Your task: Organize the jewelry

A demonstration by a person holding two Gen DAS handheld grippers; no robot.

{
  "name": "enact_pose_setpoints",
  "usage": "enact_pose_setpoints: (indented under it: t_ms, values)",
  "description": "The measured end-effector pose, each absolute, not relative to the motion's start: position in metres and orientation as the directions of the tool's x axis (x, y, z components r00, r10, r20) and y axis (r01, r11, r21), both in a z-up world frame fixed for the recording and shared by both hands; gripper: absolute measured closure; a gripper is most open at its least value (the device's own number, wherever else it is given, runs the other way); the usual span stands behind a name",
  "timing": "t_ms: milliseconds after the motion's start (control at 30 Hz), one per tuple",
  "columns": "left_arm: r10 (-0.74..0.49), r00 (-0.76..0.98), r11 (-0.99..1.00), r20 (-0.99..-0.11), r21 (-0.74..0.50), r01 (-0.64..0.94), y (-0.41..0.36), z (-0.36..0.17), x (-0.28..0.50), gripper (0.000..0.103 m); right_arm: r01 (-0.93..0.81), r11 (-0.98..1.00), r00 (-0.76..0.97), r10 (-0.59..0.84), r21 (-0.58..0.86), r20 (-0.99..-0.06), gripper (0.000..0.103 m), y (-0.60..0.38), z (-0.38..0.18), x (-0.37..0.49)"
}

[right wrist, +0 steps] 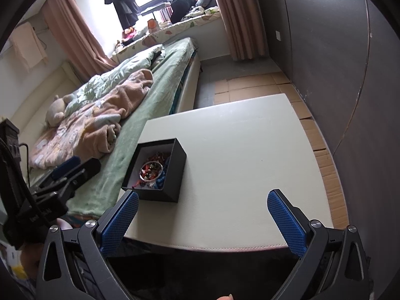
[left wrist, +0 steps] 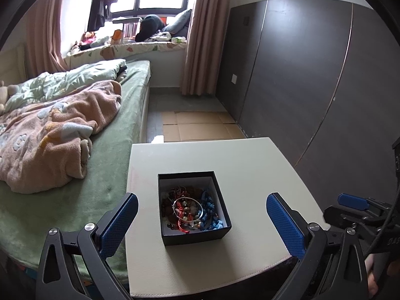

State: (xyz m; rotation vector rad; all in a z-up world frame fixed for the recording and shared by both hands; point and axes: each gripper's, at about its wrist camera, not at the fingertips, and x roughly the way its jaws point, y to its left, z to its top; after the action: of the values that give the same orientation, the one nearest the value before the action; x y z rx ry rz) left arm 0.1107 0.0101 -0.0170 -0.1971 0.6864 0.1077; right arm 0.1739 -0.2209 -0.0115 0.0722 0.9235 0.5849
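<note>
Black box [left wrist: 195, 233] sits on the white table [left wrist: 250, 165], lid off, toward the table's bed-side edge. Inside: a tangle of jewelry, with a silver bangle [left wrist: 188, 208] lying on top of mixed beads, red cord [left wrist: 182, 222] running through them, and a blue chain necklace [left wrist: 211, 212] along the box's right wall.

Left gripper [left wrist: 202, 216] hovers above the near part of the table, fingers spread wide, nothing between the blue pads [left wrist: 119, 223]. The box sits centred in the gap between them (not touching either one).

Right gripper [right wrist: 203, 215] is also spread wide and empty, over the near table edge. In the right wrist view the box [right wrist: 162, 172] is ahead and to the left, close to the left pad [right wrist: 120, 221]; contact can't be confirmed from this angle.

The grippers sit side by side, each visible at the edge of the other's view. Green-sheeted bed [left wrist: 105, 130] with a pink blanket [left wrist: 50, 135] sits just left of the table; dark wardrobe [left wrist: 312, 75] to the right.
</note>
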Motion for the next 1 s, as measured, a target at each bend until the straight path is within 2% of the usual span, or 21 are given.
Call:
enact_pose_setpoints:
  t_ms: [1000]
  values:
    - [0.045,0.795,0.979,-0.606,-0.132,-0.156,0.005,-0.003,0.1,0.001,-0.451,0.841,0.488,0.513,0.299,-0.706,0.0,-0.227,-0.001,0.158]
